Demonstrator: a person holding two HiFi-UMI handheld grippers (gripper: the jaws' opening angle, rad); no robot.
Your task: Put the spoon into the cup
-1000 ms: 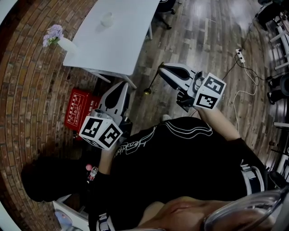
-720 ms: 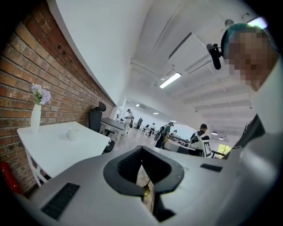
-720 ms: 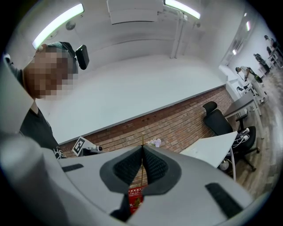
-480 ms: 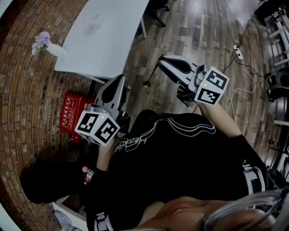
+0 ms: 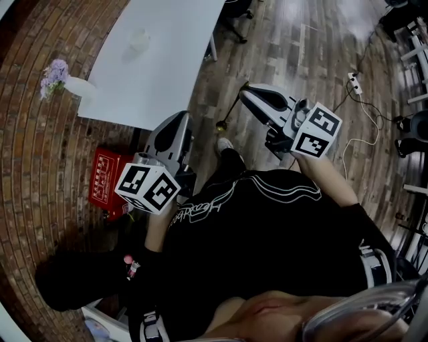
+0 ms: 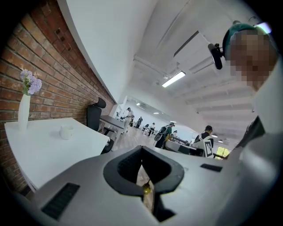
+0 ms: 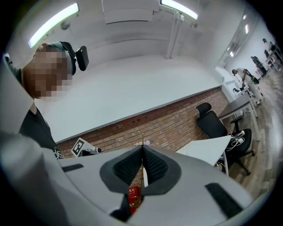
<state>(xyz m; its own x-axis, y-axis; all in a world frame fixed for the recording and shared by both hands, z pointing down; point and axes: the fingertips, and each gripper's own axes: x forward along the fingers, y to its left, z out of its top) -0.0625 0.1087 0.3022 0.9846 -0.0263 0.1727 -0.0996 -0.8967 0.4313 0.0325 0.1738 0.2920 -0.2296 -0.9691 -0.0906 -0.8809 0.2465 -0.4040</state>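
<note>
A thin spoon (image 5: 229, 110) with a gold bowl at its lower end hangs over the wooden floor, its handle clamped in my right gripper (image 5: 245, 93), which is shut on it. In the right gripper view the handle's tip (image 7: 142, 137) sticks up just past the closed jaws. The small white cup (image 5: 139, 40) stands on the white table (image 5: 167, 80), well beyond both grippers. The cup (image 6: 66, 131) also shows at the left in the left gripper view. My left gripper (image 5: 180, 121) hangs near the table's front edge with its jaws together and nothing held.
A white vase of purple flowers (image 5: 65, 83) stands at the table's left corner by the brick wall. A red crate (image 5: 107, 179) sits on the floor below the table. Behind the table is a black office chair (image 5: 235, 8). A power strip and cable (image 5: 354, 81) lie at the right.
Both grippers have kept their grip and spacing while the view shifted a little. A shoe has come into view under the spoon's bowl.
</note>
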